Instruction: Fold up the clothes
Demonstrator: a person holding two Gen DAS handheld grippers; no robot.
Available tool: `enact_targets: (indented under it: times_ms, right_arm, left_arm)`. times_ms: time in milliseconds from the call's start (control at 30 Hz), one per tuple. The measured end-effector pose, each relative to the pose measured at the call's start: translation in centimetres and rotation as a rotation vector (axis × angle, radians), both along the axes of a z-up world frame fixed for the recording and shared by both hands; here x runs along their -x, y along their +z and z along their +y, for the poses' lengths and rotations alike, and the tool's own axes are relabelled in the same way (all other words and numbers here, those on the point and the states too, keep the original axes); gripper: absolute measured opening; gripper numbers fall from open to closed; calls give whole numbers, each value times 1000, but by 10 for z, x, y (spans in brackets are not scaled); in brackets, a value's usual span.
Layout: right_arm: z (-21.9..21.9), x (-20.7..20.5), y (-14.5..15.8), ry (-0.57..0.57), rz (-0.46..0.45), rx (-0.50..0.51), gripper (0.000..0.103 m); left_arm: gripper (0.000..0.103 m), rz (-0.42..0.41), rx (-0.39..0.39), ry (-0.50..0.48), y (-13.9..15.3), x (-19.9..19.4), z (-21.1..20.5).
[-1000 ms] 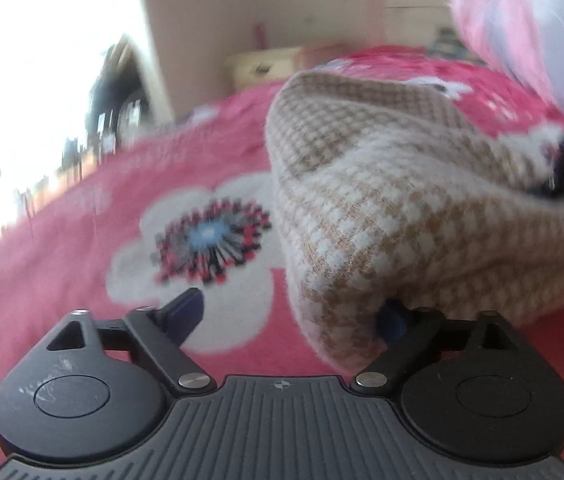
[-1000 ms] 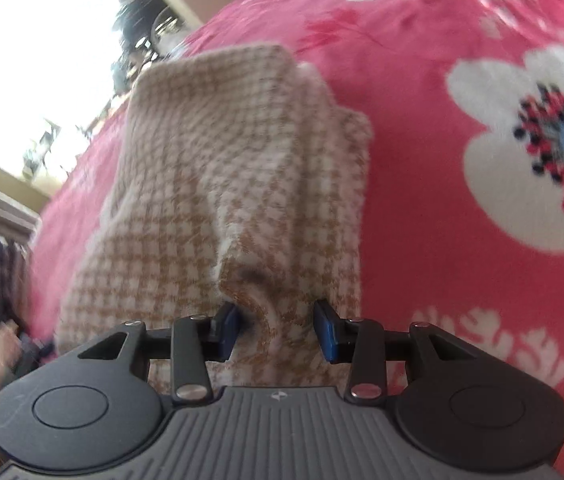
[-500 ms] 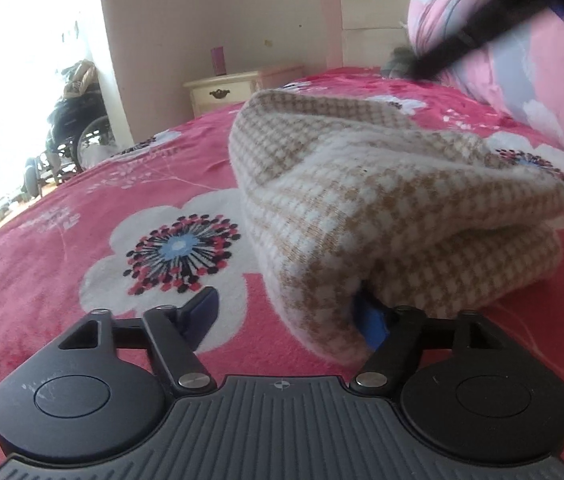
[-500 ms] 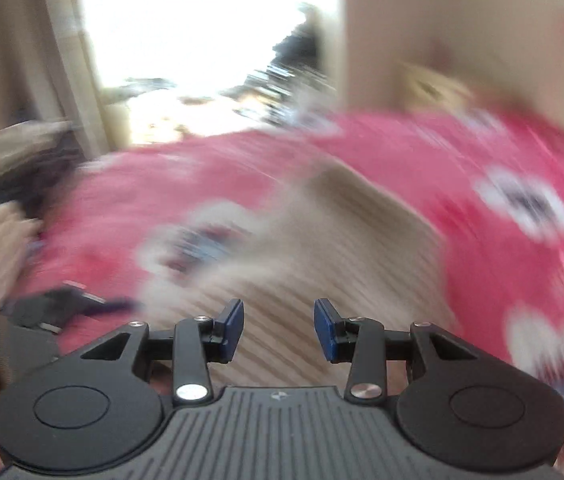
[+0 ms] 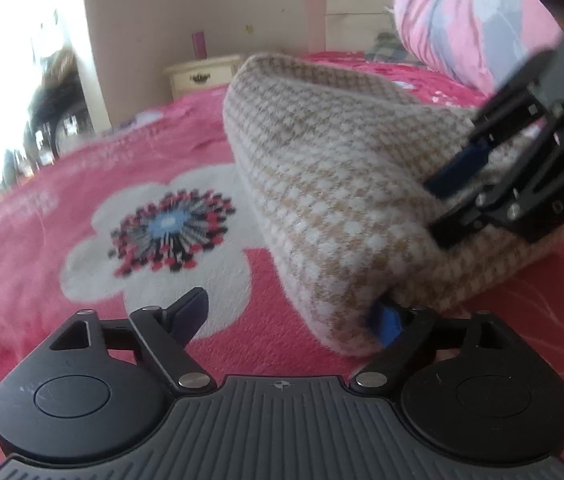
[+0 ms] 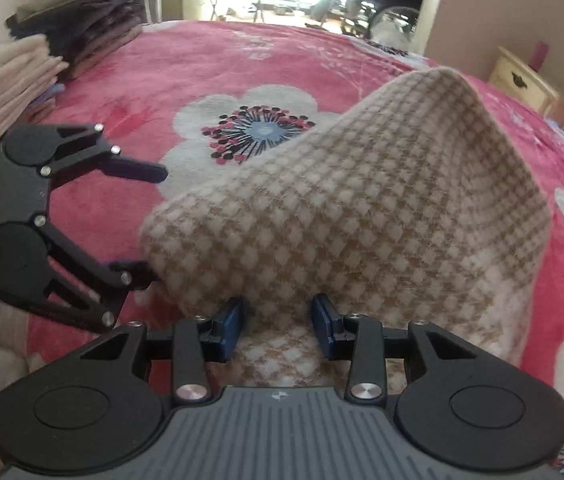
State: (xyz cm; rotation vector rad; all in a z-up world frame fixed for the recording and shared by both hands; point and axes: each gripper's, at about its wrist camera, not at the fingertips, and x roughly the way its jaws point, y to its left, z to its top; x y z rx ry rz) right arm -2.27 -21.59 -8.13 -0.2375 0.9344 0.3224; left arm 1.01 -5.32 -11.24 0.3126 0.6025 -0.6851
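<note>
Right tool [image 6: 278,326] pinches the folded sweater [image 6: 362,216] (left tool [image 5: 290,316] opening).

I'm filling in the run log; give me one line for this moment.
stage: folding checked garment on pink bedspread | left gripper: opening, one finger under fold | right gripper: pinching garment edge

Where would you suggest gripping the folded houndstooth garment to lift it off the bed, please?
Probably the thick rounded fold edge of the houndstooth garment, approached level from the near side: its stacked layers bulge there, offering jaws something to close on, whereas the flat top offers none.
</note>
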Motion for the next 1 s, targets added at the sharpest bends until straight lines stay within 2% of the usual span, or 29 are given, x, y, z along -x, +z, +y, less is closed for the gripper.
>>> enact_targets:
  times_ms: [100, 233, 300, 433, 567, 667, 700, 767, 800, 867, 900, 933, 1000]
  right_arm:
    - [-6, 6, 3, -21, -21, -30, 42]
    - [-18, 13, 9, -72, -44, -126, 42]
    - [-20, 12, 14, -99, -51, -180, 43]
    - [-38, 17, 29, -183, -54, -333, 43]
    - [-59, 26, 43, -266, -83, -422, 43]
    - [-68, 31, 55, -313, -126, -436, 41]
    - [-70, 33, 57, -330, -131, -426, 40]
    - [-74, 34, 56, -370, -109, -390, 39]
    - [-76, 34, 48, -395, -66, -373, 38]
    - [-80, 31, 18, -448, 72, -347, 37]
    - [-80, 32, 1, -456, 110, -354, 37]
    - [-80, 34, -10, -462, 114, -365, 36]
    - [-78, 31, -7, -469, 106, -352, 36]
  left_arm:
    - [83, 82, 51, 6, 5, -3, 8]
    - [82, 69, 15, 16, 13, 15, 23]
    - [75, 68, -16, 51, 16, 22, 33]
    - [79, 134, 94, 67, 25, 26, 50]
    - [81, 137, 158, 49, 22, 19, 28]
    - [76, 112, 122, 57, 10, 11, 8]
    - [79, 121, 113, 80, 6, 5, 8]
    - [80, 159, 133, 107, 1, -4, 13]
    - [81, 179, 151, 110, 1, -6, 17]
    - [81, 162, 130, 95, 1, -4, 19]
    - [80, 169, 126, 91, 2, -4, 19]
    - [79, 175, 122, 86, 3, -3, 20]
    - [78, 174, 119, 72, 13, 0, 27]
